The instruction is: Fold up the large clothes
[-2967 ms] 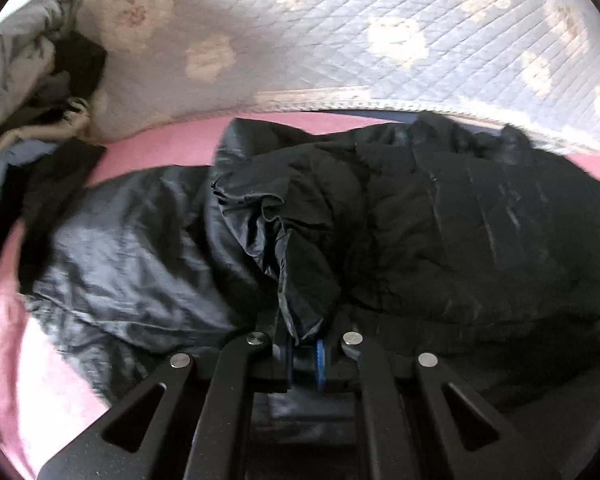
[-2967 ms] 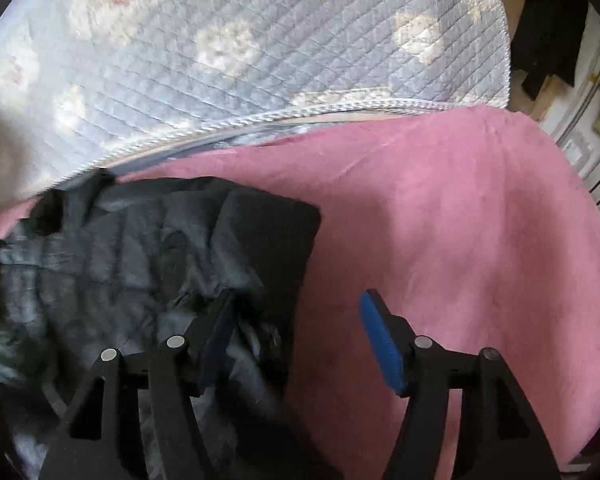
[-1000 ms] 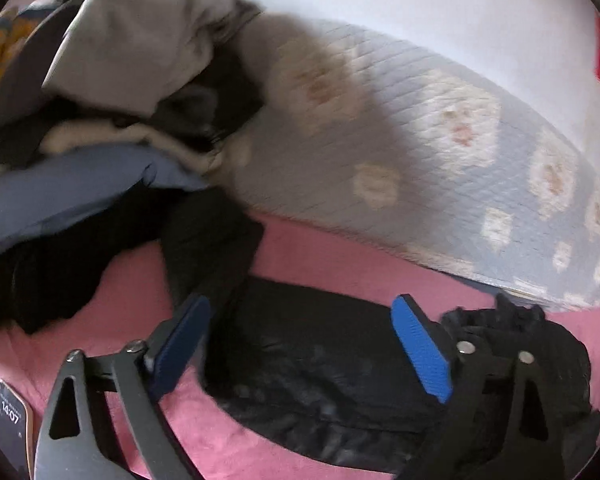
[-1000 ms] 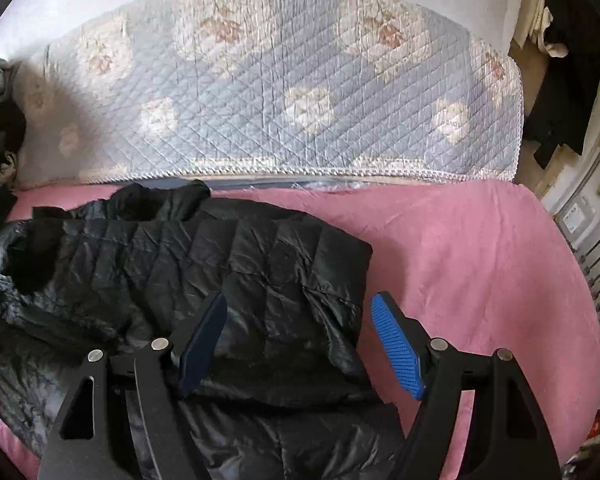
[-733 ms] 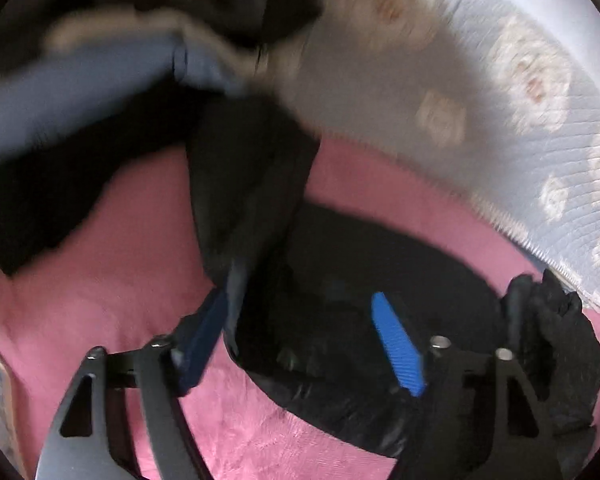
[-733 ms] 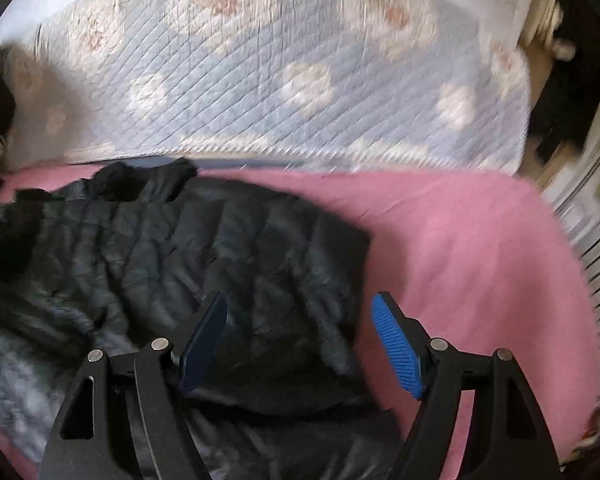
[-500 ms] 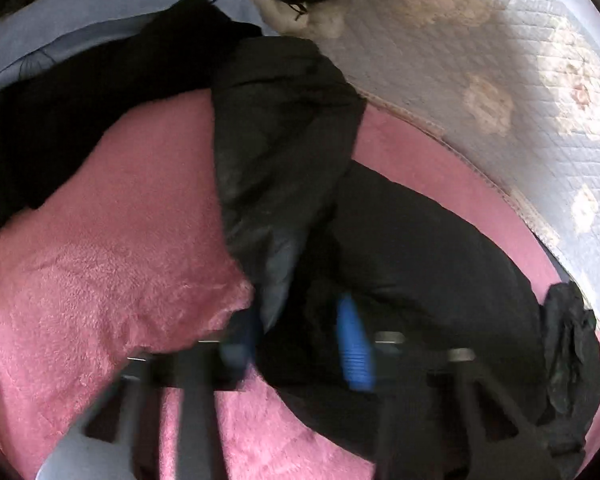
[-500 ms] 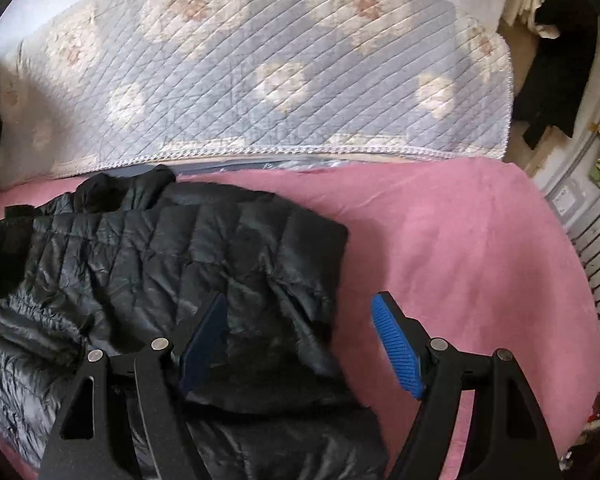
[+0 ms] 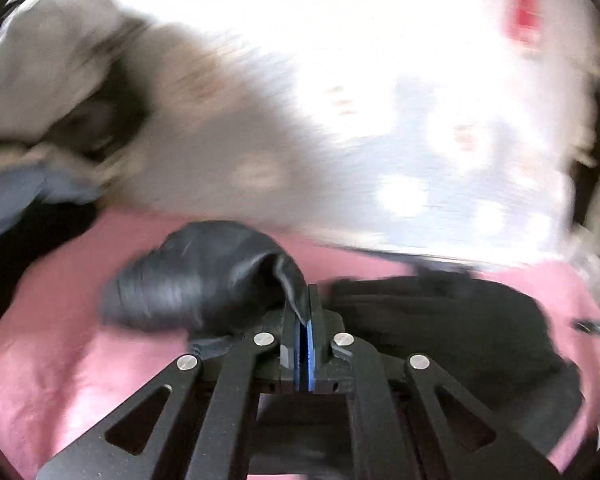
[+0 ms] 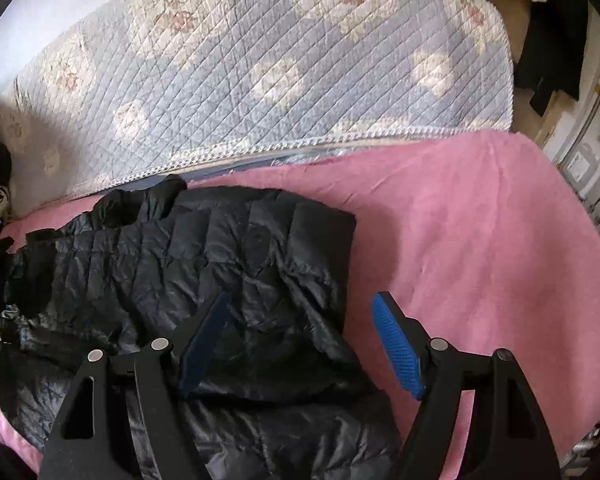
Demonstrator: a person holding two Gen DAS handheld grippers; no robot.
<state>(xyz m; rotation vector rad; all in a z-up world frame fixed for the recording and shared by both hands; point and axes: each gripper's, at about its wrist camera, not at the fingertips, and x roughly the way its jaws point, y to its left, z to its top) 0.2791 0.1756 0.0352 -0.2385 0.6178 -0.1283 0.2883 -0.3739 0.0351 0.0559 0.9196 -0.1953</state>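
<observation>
A black quilted puffer jacket (image 10: 204, 264) lies partly folded on a pink blanket (image 10: 480, 240). My right gripper (image 10: 300, 332) is open and empty, hovering over the jacket's right edge. In the blurred left wrist view, my left gripper (image 9: 305, 308) is shut on a fold of the jacket's black sleeve (image 9: 204, 280), holding it up off the pink blanket (image 9: 60, 360). The jacket body (image 9: 460, 320) lies to the right of the gripper.
A blue-and-white quilted floral cover (image 10: 260, 72) runs along the back of the bed. A pile of grey, blue and black clothes (image 9: 40, 100) sits at the far left. Furniture and hanging dark clothes (image 10: 556, 32) stand past the bed's right edge.
My left gripper came down open over the jacket's sleeve, shut on it and is now lifting it, with fast motion blur. My right gripper has stayed open over the jacket.
</observation>
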